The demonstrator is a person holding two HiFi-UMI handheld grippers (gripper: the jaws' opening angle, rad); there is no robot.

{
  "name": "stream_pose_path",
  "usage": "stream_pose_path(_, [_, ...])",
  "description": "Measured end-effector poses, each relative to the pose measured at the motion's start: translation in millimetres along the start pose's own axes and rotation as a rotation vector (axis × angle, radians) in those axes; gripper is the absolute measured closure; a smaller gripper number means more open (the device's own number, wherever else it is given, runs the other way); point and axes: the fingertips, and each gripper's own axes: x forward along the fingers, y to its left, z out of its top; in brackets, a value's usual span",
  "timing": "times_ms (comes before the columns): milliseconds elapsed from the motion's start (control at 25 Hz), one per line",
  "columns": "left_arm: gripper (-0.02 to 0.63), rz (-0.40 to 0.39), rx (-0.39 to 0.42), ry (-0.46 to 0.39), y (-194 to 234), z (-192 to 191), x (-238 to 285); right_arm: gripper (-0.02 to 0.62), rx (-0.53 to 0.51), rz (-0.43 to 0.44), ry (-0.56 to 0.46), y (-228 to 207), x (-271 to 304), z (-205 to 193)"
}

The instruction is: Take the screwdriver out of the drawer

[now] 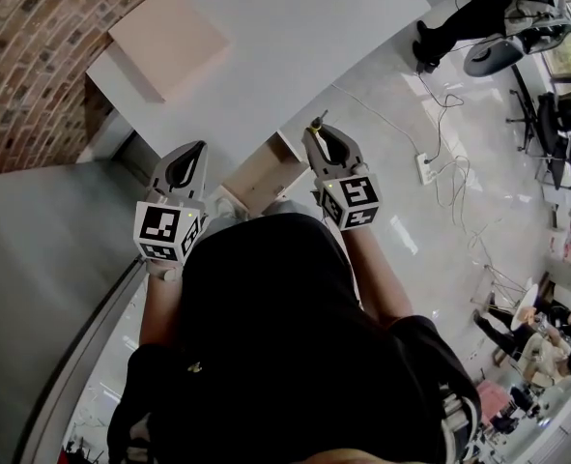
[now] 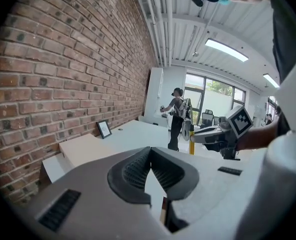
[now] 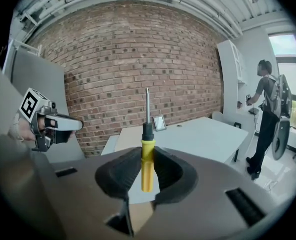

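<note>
Your screwdriver (image 3: 146,165) stands upright in the right gripper view. Its long axis is vertical and the metal shaft points up past the jaws (yellow handle low, black collar above it). Your right gripper (image 3: 146,155) is clamped on that yellow handle. In the head view it sits just right of the open drawer (image 1: 266,174) at the edge of the white table (image 1: 295,37); the tip seems to aim away from you, though it is small there. Your left gripper (image 2: 151,154) has its jaws together with nothing between them, and it sits left of the drawer.
</note>
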Motion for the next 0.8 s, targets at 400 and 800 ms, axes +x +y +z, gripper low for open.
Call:
stream_pose_path(400, [0.601,-0.013,0.068,-0.121,-3.9,57.1,-15.7,0.512,-0.050,0.034,-0.157,11.0,-28.6,75.4])
stream_pose_path(800, [0.603,-0.030,0.059,-0.213,-16.9,95.6,-33.0,0.512,-0.106,0.075,-0.251,22.8,-52.7,118.6])
